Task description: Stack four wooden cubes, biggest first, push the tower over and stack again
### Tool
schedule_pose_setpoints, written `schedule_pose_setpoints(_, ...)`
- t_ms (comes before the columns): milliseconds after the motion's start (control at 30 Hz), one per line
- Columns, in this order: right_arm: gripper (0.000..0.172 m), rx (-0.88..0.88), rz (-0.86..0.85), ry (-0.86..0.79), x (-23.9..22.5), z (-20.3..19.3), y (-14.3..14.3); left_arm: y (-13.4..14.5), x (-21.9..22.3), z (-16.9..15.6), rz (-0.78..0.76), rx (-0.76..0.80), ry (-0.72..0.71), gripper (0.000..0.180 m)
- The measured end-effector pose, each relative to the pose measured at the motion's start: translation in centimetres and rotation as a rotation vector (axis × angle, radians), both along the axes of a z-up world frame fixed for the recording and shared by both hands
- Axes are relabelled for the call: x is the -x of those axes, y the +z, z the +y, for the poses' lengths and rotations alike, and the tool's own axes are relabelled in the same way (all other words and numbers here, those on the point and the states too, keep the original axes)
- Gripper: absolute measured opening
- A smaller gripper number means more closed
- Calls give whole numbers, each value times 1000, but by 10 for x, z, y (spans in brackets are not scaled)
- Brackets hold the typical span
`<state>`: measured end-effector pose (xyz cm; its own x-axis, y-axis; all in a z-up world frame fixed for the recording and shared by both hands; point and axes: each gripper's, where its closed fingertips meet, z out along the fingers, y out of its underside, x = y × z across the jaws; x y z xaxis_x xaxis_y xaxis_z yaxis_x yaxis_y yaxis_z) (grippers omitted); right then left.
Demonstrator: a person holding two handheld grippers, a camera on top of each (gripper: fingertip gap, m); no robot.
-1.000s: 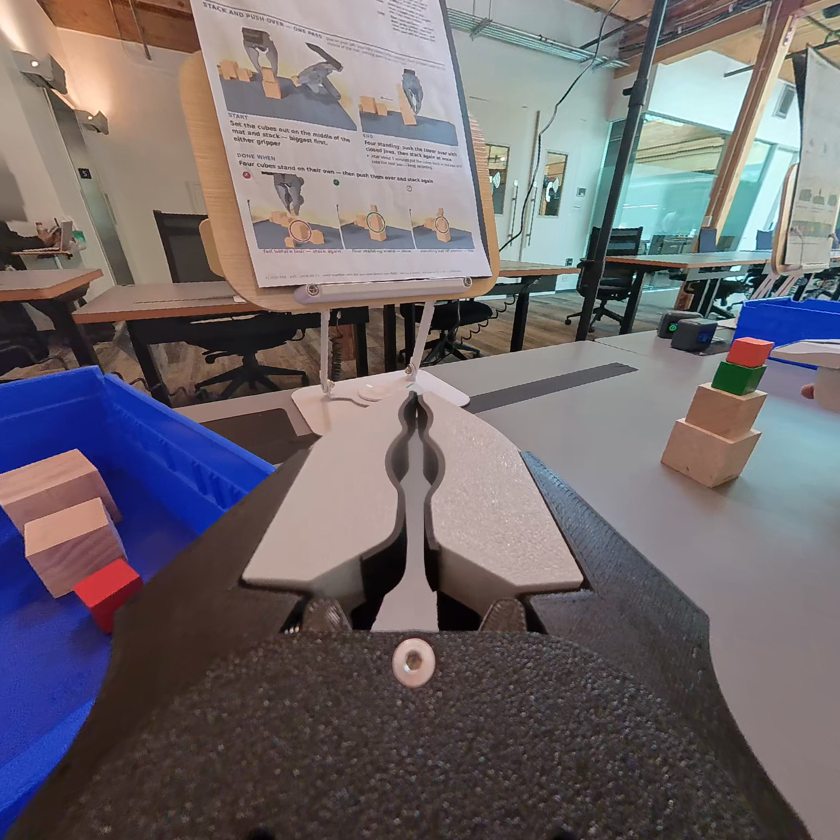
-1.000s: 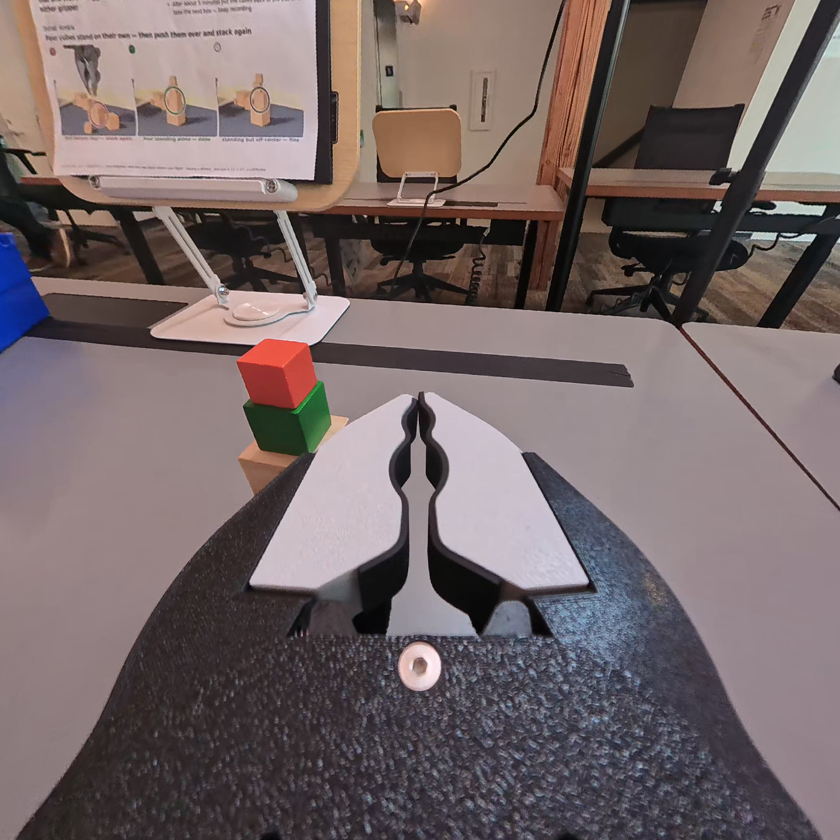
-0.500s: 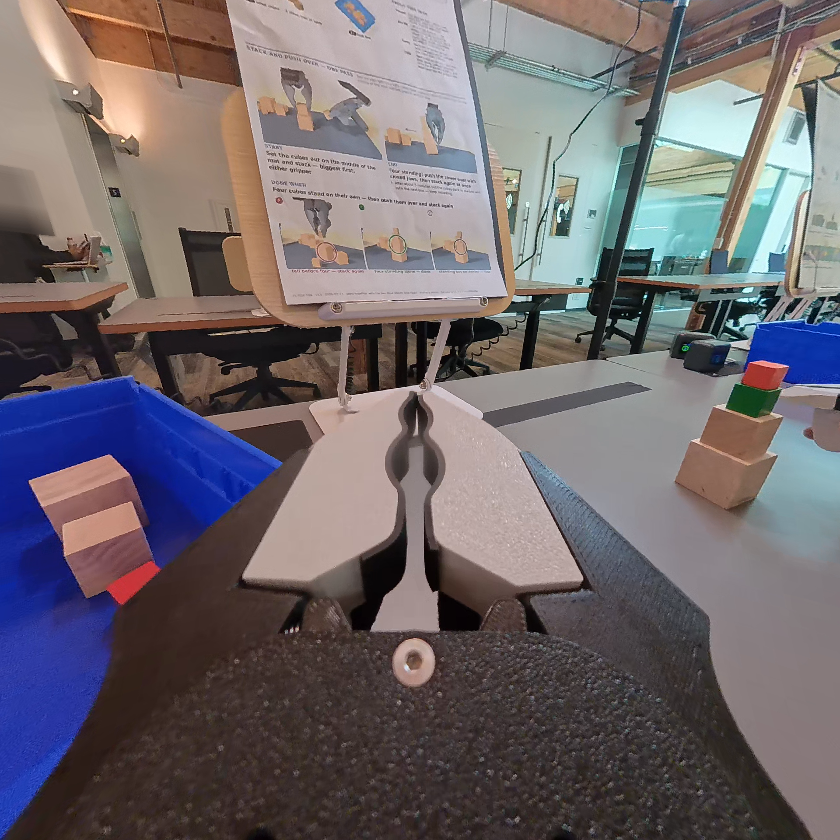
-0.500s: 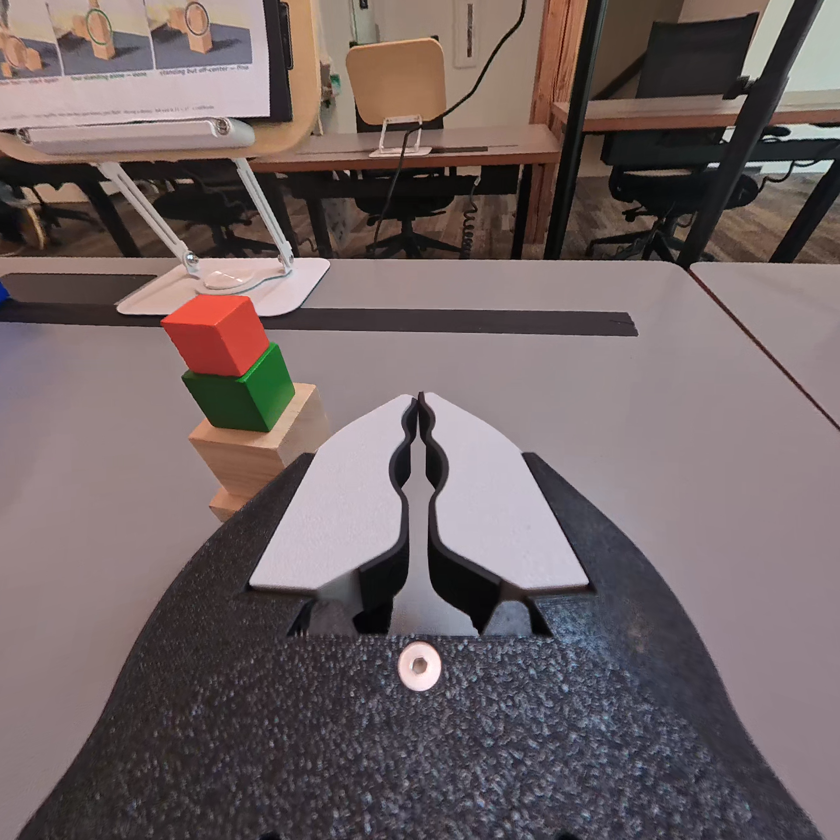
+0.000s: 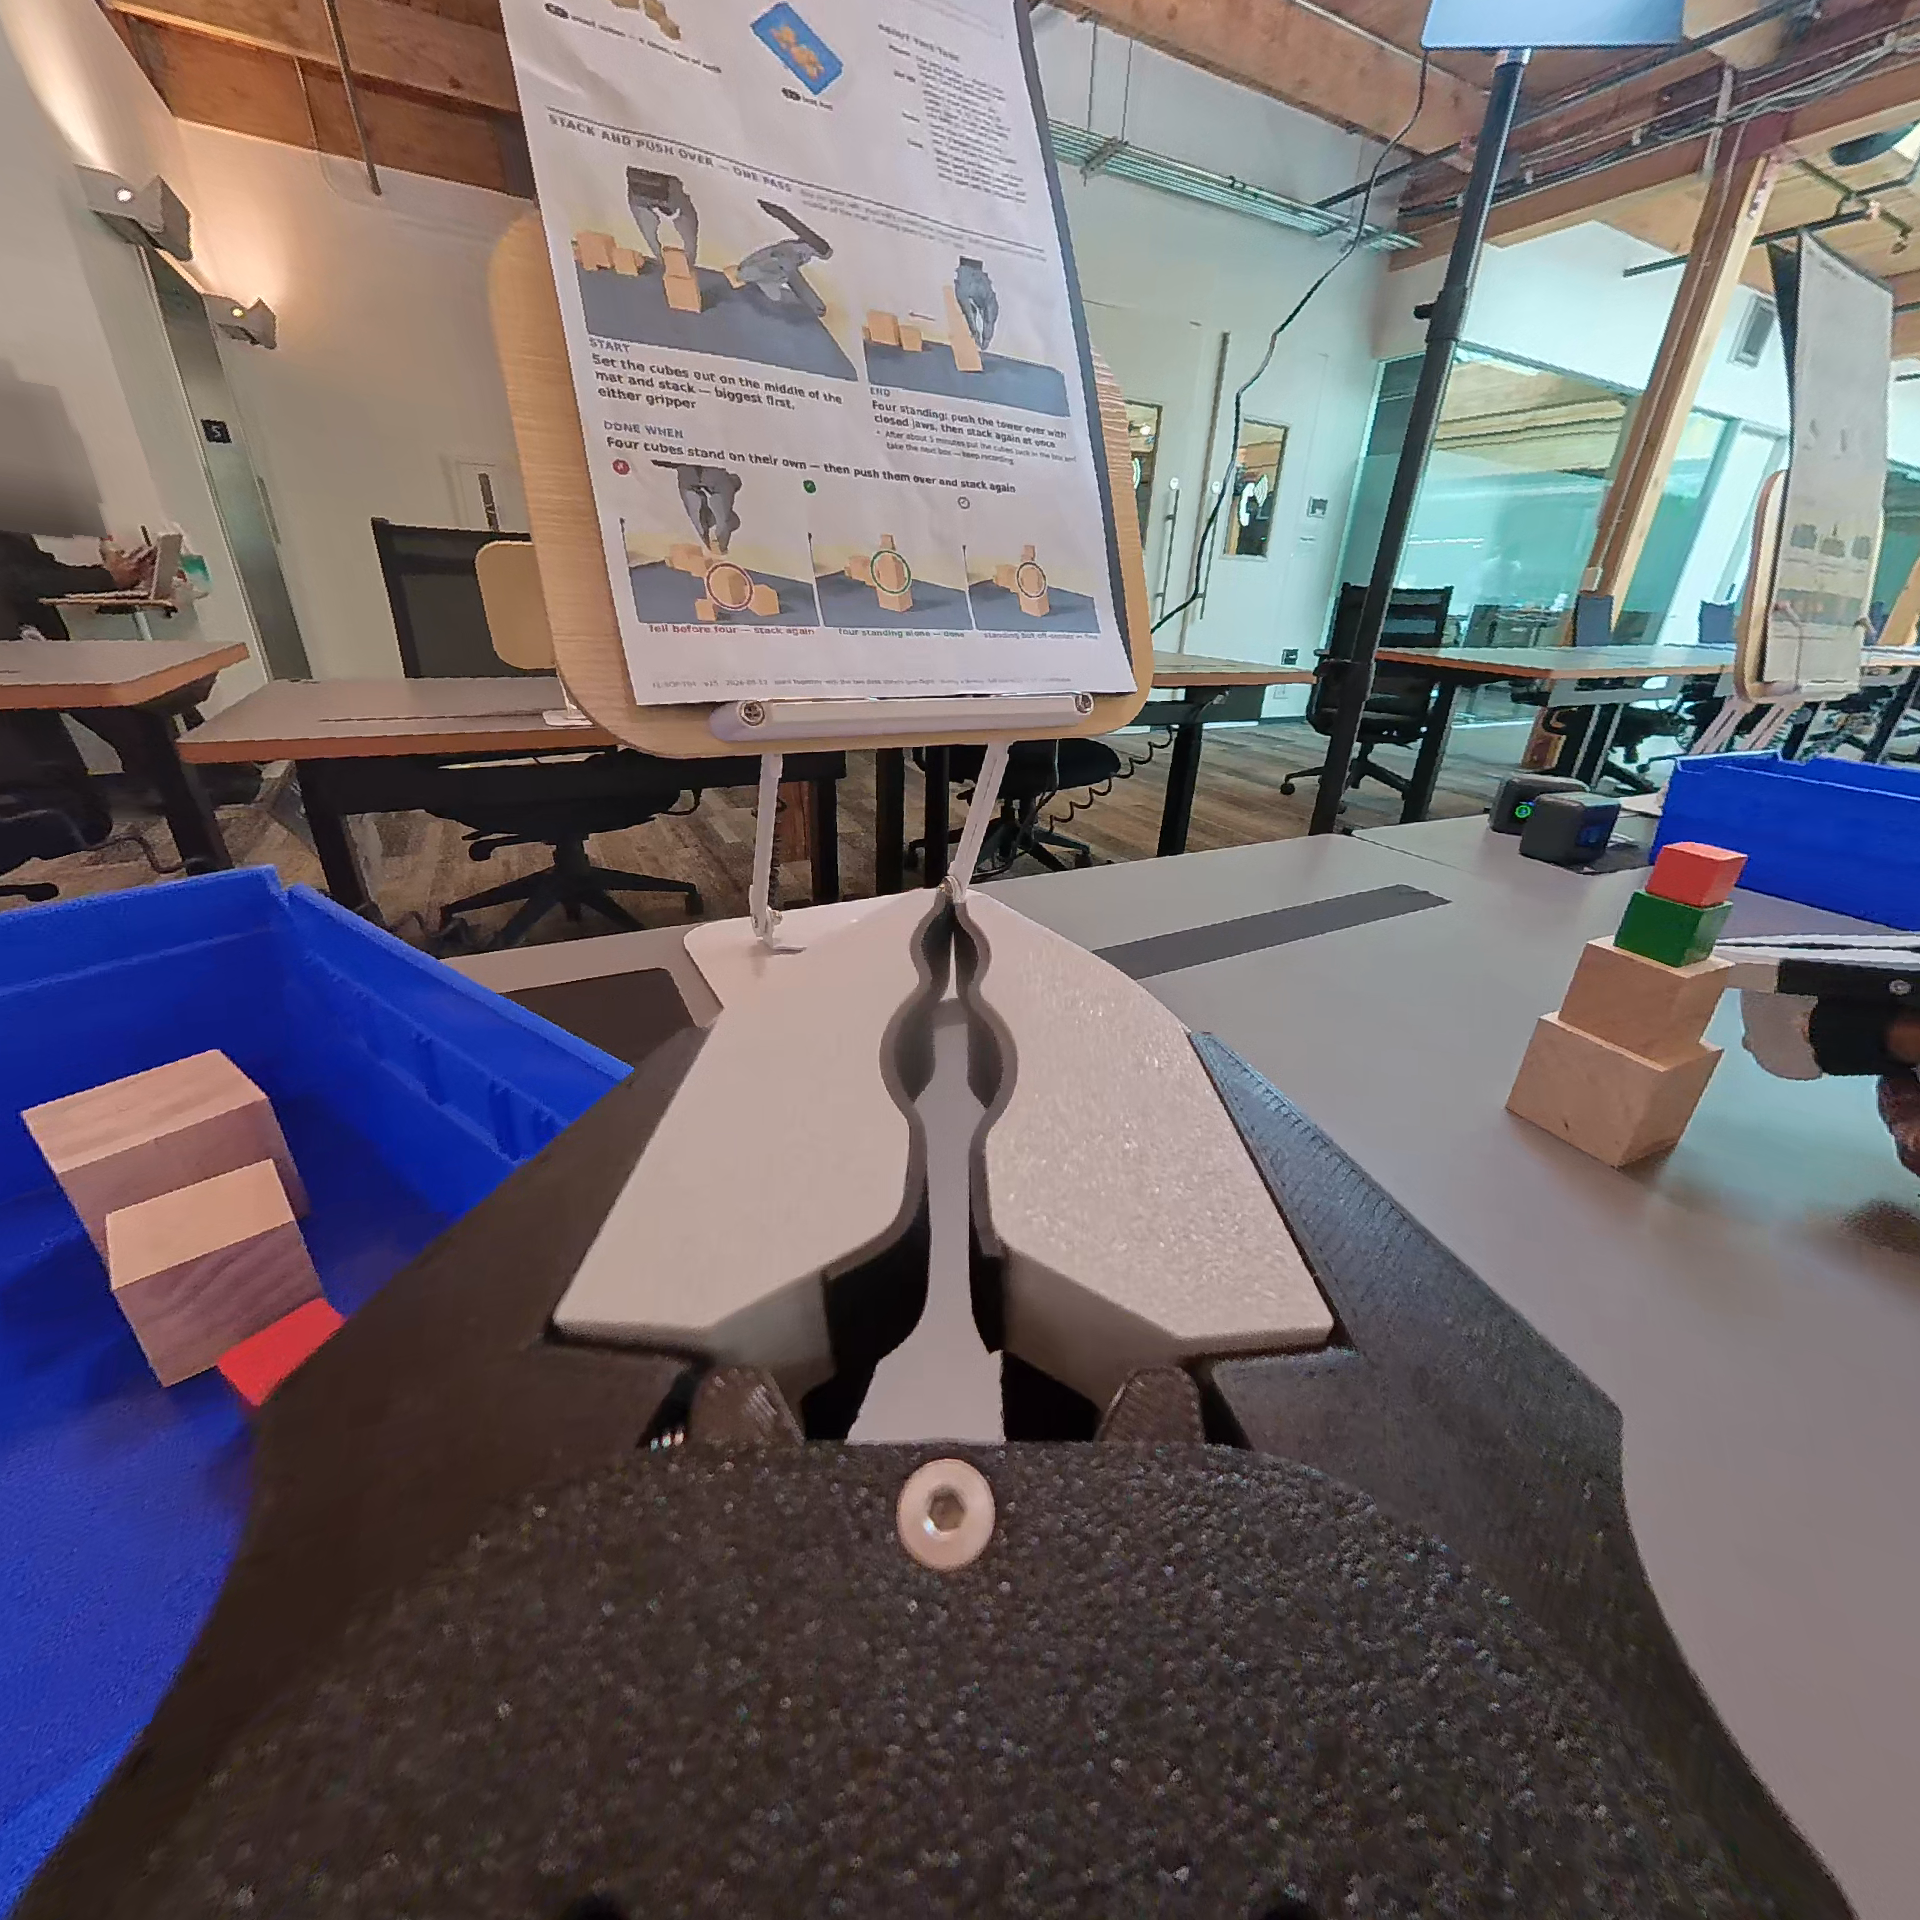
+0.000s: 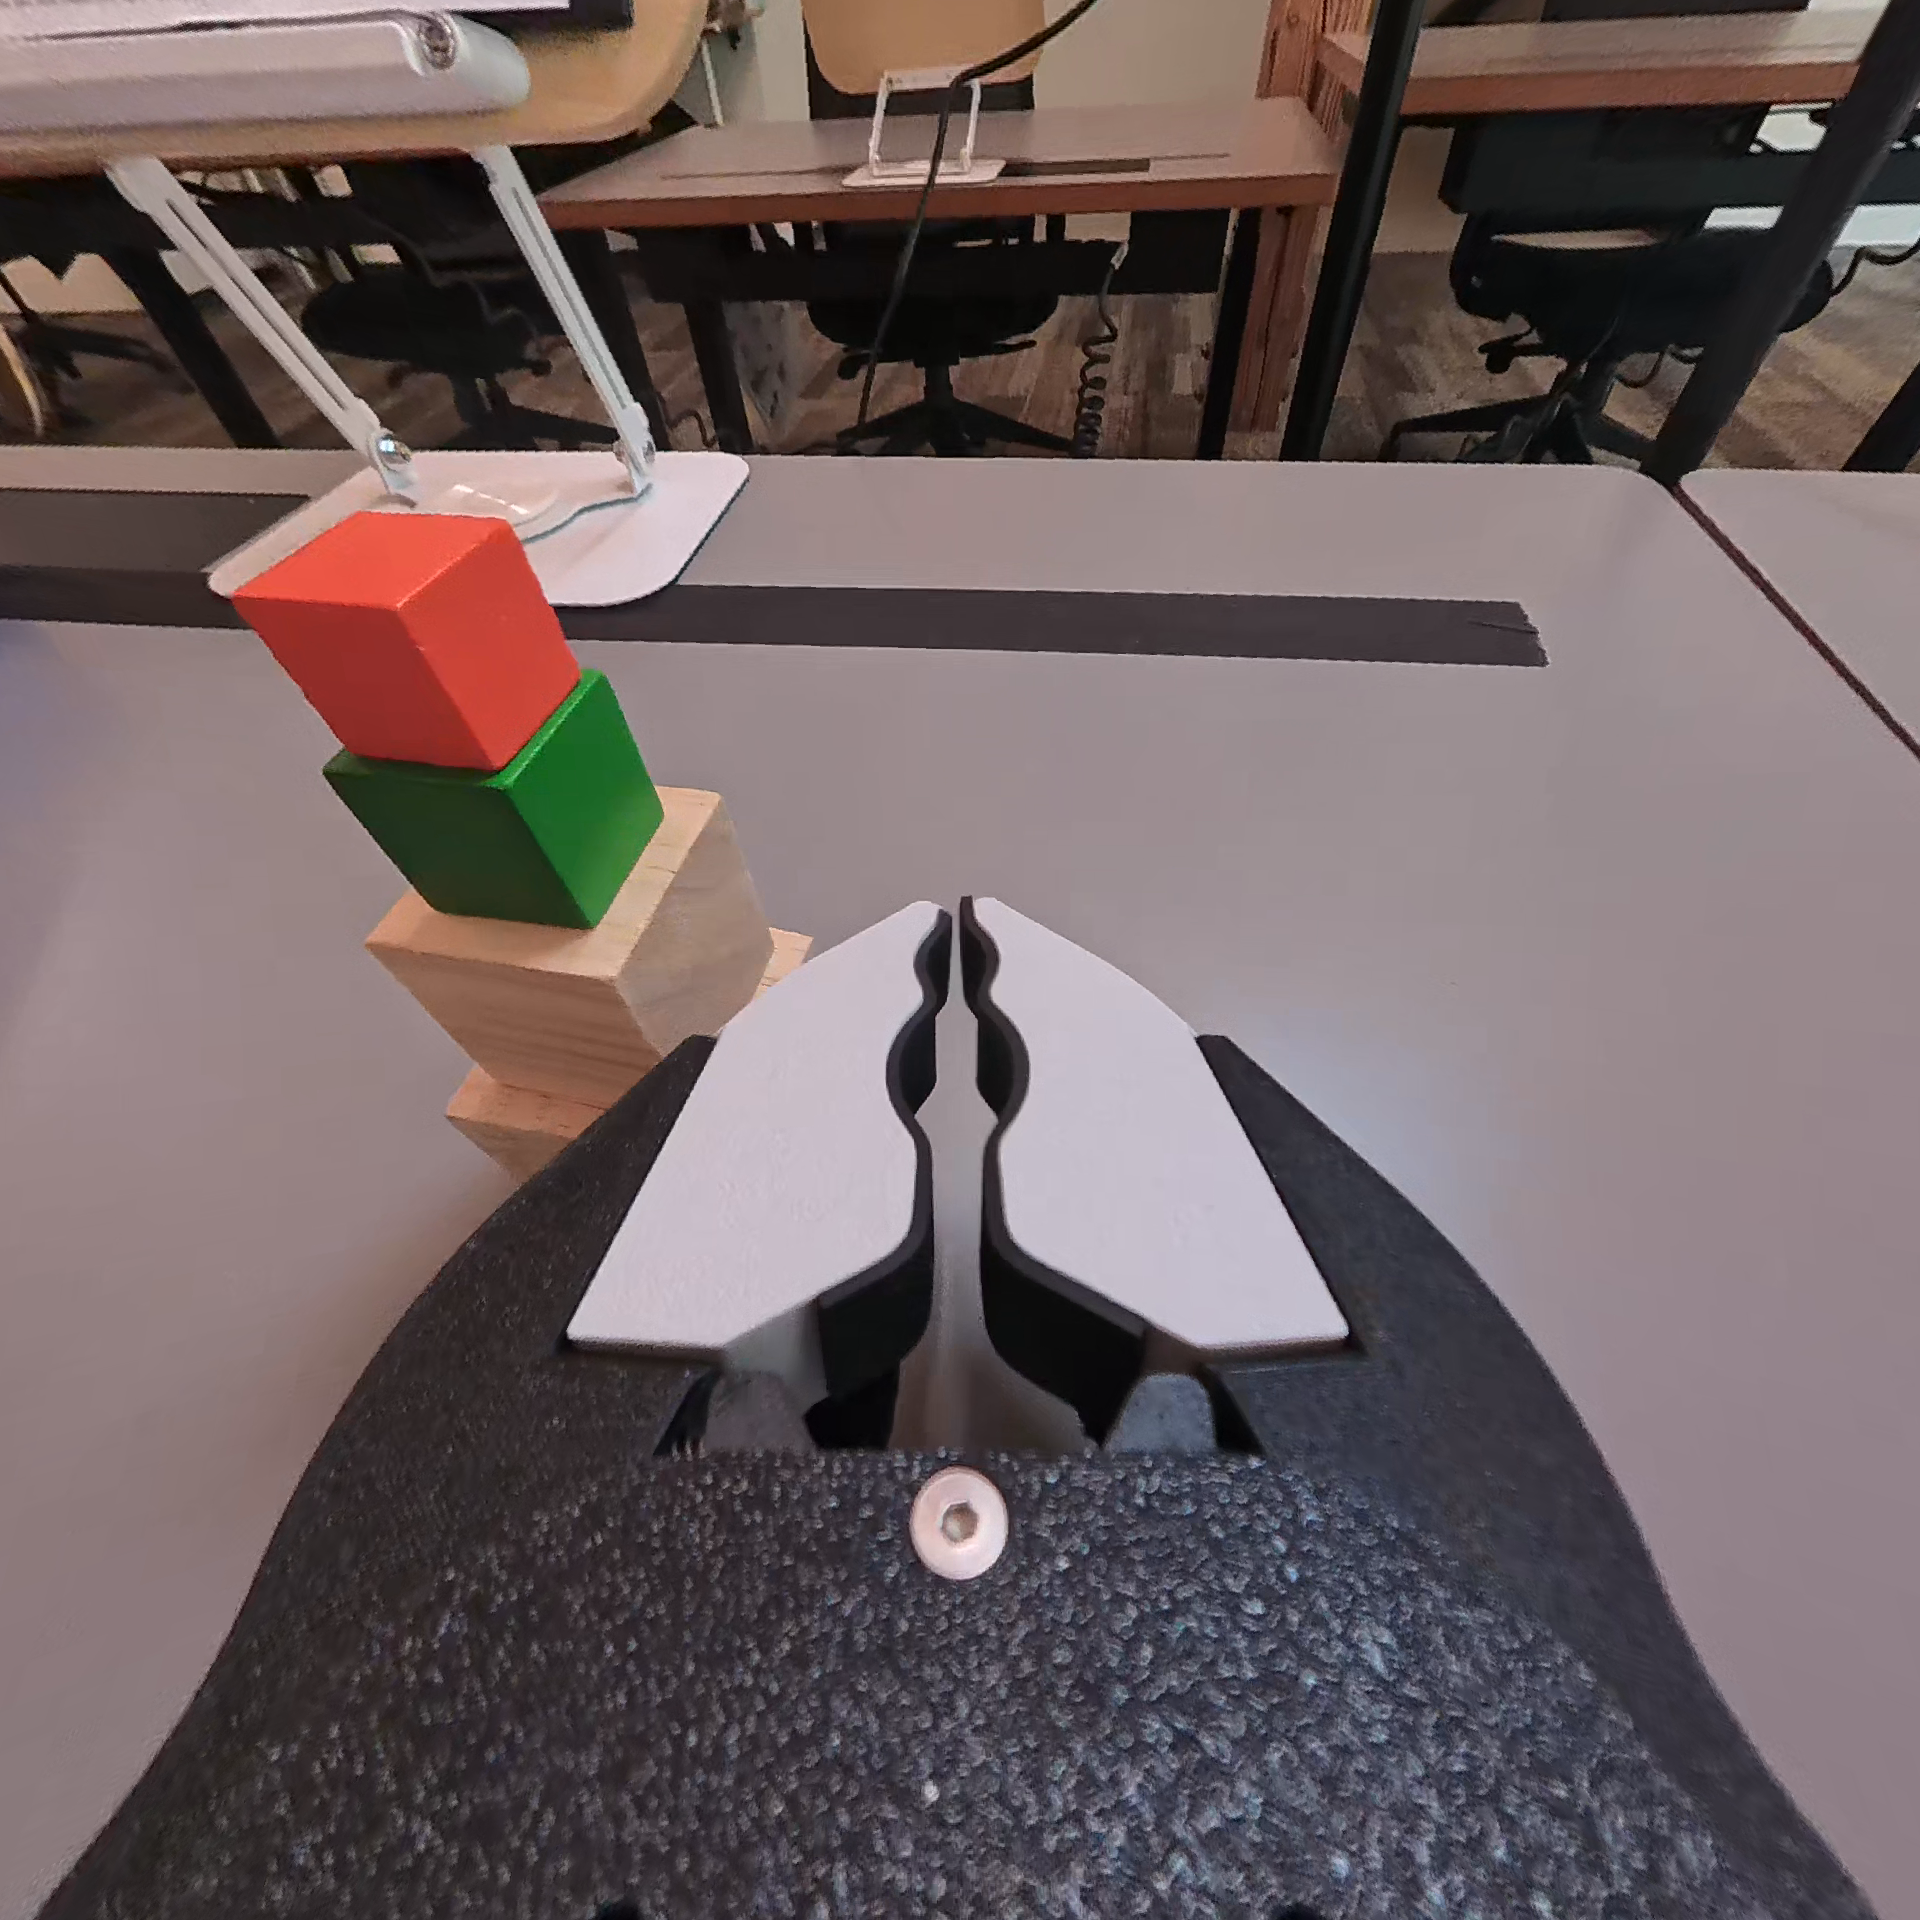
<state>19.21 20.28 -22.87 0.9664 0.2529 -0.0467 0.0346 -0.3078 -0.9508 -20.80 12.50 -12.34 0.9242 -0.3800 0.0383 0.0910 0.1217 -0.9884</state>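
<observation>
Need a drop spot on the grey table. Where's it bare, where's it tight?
Bare: the grey table ahead and right of the right gripper, between the black strip and the table's right edge. Also the stretch between the left gripper and the block tower. Tight: around the tower, the stand base and inside the blue bin.

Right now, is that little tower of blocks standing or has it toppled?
Standing. The red cube sits on the green cube, over two wooden cubes, all stacked on the grey table, slightly twisted.

red cube (image 6: 405,634), green cube (image 6: 499,821), pale wooden blocks (image 6: 582,977), blue bin (image 5: 312,1039), grey table (image 6: 1247,831)
</observation>
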Motion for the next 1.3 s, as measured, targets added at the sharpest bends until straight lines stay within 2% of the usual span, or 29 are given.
schedule_pose_setpoints(433,0,27,-13,62,25,-1,-5,0,-10,-4,10,10,-42,0)
schedule_pose_setpoints(567,0,-2,-100,107,51,0,-4,1,-12,-5,23,2,-49,0)
schedule_pose_setpoints(667,0,-45,-242,215,87,-2,-3,-1,-14,-5,32,3,-52,0)
schedule_pose_setpoints(800,0,-230,-460,469,156,-31,6,-2,-15,-5,37,6,-54,0)
schedule_pose_setpoints(933,0,-356,-460,714,202,-72,12,-3,-17,-5,48,6,-58,0)
schedule_pose_setpoints(1033,0,-378,-413,665,192,-69,22,-3,-17,-5,56,5,-59,0)
schedule_pose_setpoints(1167,0,-381,-247,507,157,-52,46,-4,-16,-4,55,9,-55,0)
schedule_pose_setpoints(1300,0,-326,-153,385,122,-36,49,-5,-15,-3,57,13,-46,0)
